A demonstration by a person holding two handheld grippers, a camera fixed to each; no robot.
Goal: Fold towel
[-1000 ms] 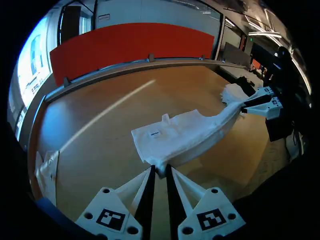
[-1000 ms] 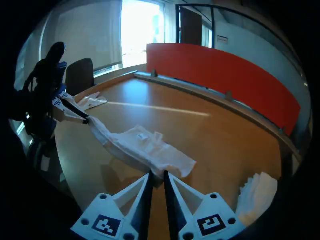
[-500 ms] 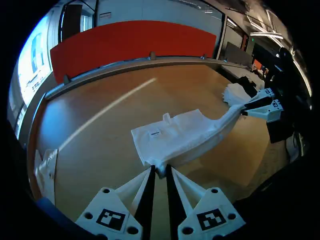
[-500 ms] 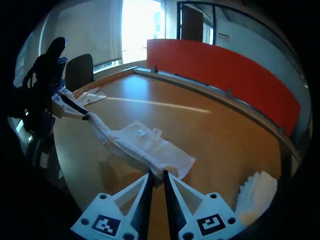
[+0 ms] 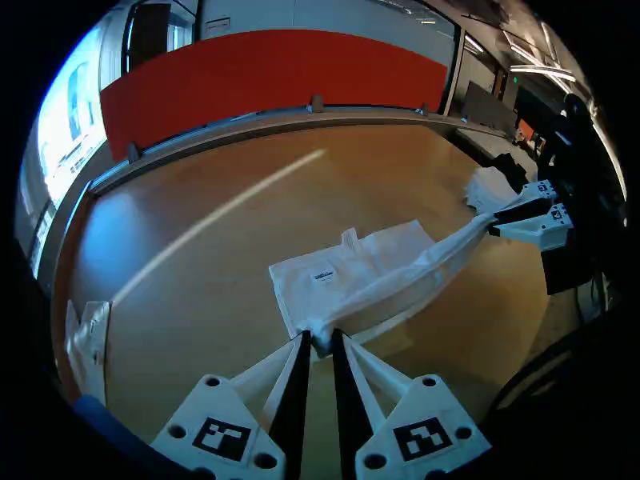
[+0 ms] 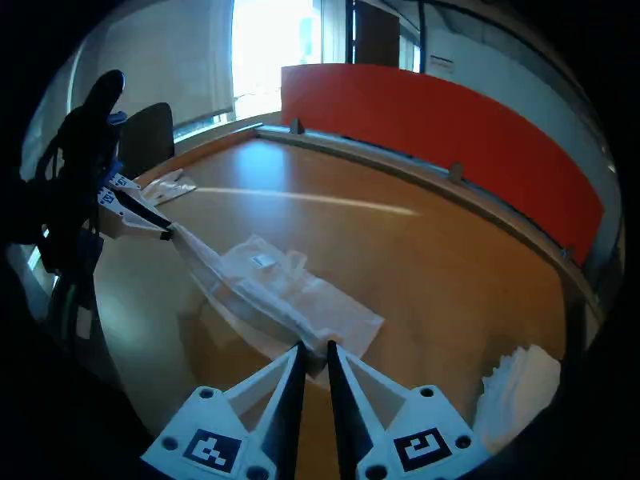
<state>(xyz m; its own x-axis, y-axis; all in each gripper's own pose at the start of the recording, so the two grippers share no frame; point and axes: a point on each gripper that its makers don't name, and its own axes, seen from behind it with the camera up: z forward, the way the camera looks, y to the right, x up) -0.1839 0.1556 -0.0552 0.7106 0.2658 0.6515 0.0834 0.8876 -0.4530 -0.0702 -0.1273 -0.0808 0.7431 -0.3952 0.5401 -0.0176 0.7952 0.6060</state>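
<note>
Towel point(image 5: 360, 272) stretches tauter than a second ago, its near edge lifted off the desk point(image 5: 240, 184) while the far half lies flat, ready to be carried over. The left hand-held gripper point(image 5: 320, 344) clamps one corner at 6 o'clock. The right hand-held gripper point(image 6: 316, 354), level, clamps the other.

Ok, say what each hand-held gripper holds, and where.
Both hold the white towel: left hand-held gripper pinches one end of its lifted edge, right hand-held gripper the opposite end.

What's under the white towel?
The wooden table is under the towel. The left tongs and right tongs lift one edge over shadowed tabletop. Its flat part hides the wood beneath.
</note>
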